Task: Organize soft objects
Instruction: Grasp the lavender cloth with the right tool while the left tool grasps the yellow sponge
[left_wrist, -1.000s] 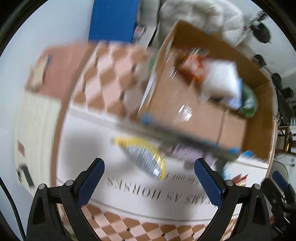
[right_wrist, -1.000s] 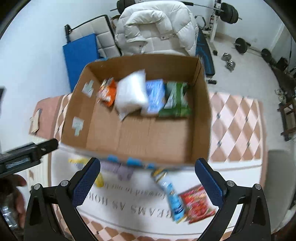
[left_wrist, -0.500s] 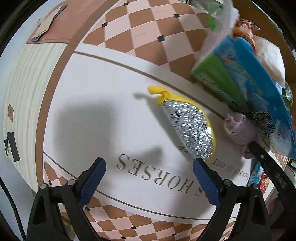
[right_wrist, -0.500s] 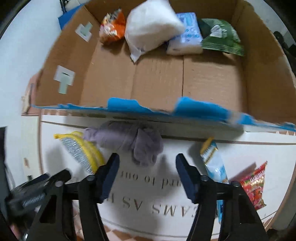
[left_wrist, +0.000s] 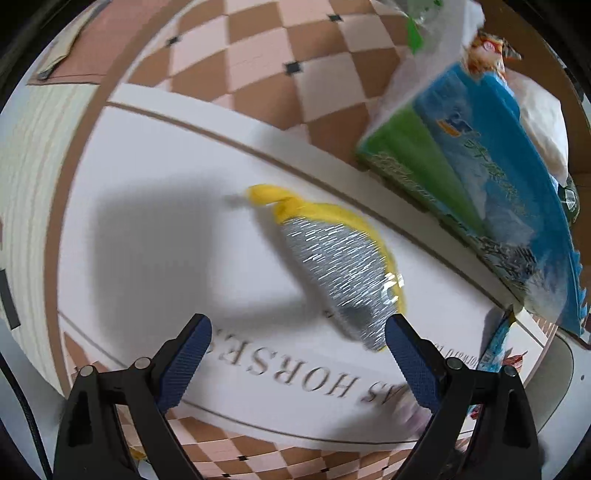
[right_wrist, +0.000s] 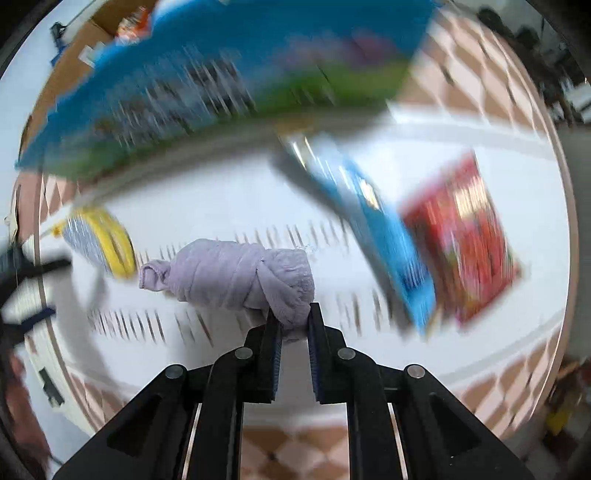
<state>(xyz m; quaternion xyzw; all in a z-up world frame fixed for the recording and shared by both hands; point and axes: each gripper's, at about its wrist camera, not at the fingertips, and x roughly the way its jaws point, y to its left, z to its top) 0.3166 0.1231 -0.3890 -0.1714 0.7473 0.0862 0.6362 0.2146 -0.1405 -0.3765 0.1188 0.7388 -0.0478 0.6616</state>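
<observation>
Your right gripper (right_wrist: 293, 319) is pinching one end of the rolled lilac cloth (right_wrist: 236, 277), its fingers pressed tight on the fabric, with the rest of the bundle stretching away to the left of the tips over the white mat (right_wrist: 229, 199). Ahead and to the right of those fingers lie a blue packet (right_wrist: 373, 221) and a red packet (right_wrist: 465, 236), both blurred. Your left gripper (left_wrist: 295, 332) is spread wide and holds nothing; the yellow-and-silver scrubber (left_wrist: 340, 269) sits just ahead, nearer its right finger. The cardboard box (left_wrist: 476, 158) is beyond, to the right, apparently with bags inside.
</observation>
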